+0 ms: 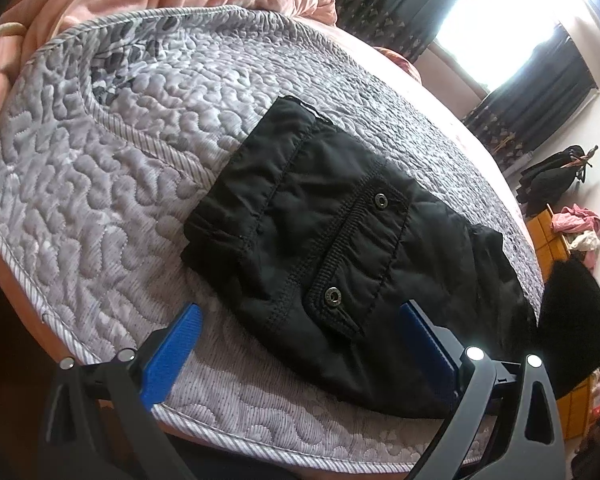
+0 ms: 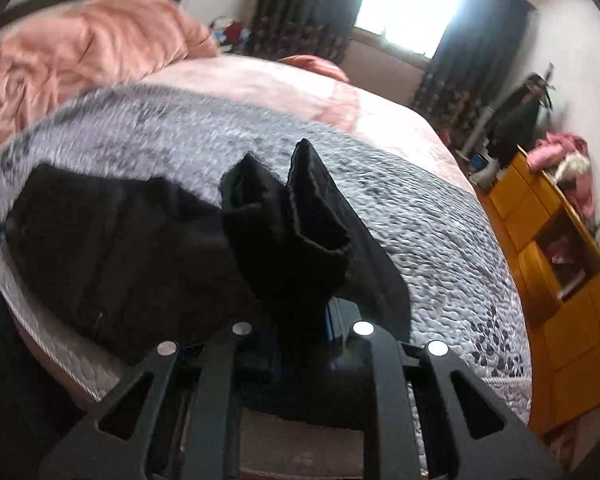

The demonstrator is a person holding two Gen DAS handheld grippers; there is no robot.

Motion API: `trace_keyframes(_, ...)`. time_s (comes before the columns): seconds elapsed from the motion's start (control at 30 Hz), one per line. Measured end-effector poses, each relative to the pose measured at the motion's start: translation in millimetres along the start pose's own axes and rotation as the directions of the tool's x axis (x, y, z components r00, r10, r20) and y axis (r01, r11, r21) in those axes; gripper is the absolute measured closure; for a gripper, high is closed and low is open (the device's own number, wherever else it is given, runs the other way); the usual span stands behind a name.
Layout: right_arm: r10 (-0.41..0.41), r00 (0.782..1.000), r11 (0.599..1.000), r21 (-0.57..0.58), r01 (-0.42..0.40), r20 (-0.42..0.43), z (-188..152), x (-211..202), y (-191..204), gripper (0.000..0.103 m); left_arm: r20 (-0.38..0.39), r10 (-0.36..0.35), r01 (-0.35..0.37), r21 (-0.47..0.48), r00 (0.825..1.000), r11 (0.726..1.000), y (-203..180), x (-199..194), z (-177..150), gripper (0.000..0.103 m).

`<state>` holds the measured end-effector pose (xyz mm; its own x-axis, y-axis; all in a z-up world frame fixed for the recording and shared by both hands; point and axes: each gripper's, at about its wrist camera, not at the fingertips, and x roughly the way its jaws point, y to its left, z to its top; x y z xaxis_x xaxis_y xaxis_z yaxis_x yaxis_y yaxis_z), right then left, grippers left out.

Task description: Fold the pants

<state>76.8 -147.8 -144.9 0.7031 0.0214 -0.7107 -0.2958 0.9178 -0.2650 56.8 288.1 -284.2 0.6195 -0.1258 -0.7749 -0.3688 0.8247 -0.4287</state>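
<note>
Pants (image 1: 340, 240) are lying on the grey quilted cover (image 1: 100, 200) on the bed, black, bunched into a chunky folded block with the waistband and two metal snaps (image 1: 380, 199) facing up. The left gripper (image 1: 300, 344) hovers right at the near edge of them with its blue fingers (image 1: 172, 356) spread wide, one on each side of the fabric, not pressing on anything. Over on the right wrist camera the right gripper (image 2: 300, 344) is pinched tight on a wad of the pants (image 2: 292, 232), and the leg ends stick up past the fingers like two open tubes. The rest of the black cloth trails off to the left across the cover. Rumpled pink blanket (image 2: 80, 48) sits at the head end, orange cabinet (image 2: 560, 260) off to the right by the wall. That view is pretty blurry.
</note>
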Motion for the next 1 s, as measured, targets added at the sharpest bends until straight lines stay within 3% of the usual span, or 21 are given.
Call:
trace_keyframes(0.17,-0.021,0.999,0.993,-0.117,0.017,-0.033,-7,13,39,0.088,-0.003,0.000,0.000,0.014,1.000,1.000,-3,1,0,0.004)
trace_keyframes(0.43,-0.045,0.998,0.979,-0.203,0.035,-0.050,-12,22,63,0.088,-0.012,-0.009,0.009,0.015,1.000,1.000,-1,3,0,0.004)
trace_keyframes(1.0,-0.046,0.991,0.962,-0.274,0.011,-0.123,-9,36,97,0.088,-0.020,-0.005,0.006,0.022,1.000,1.000,-4,7,-3,0.004)
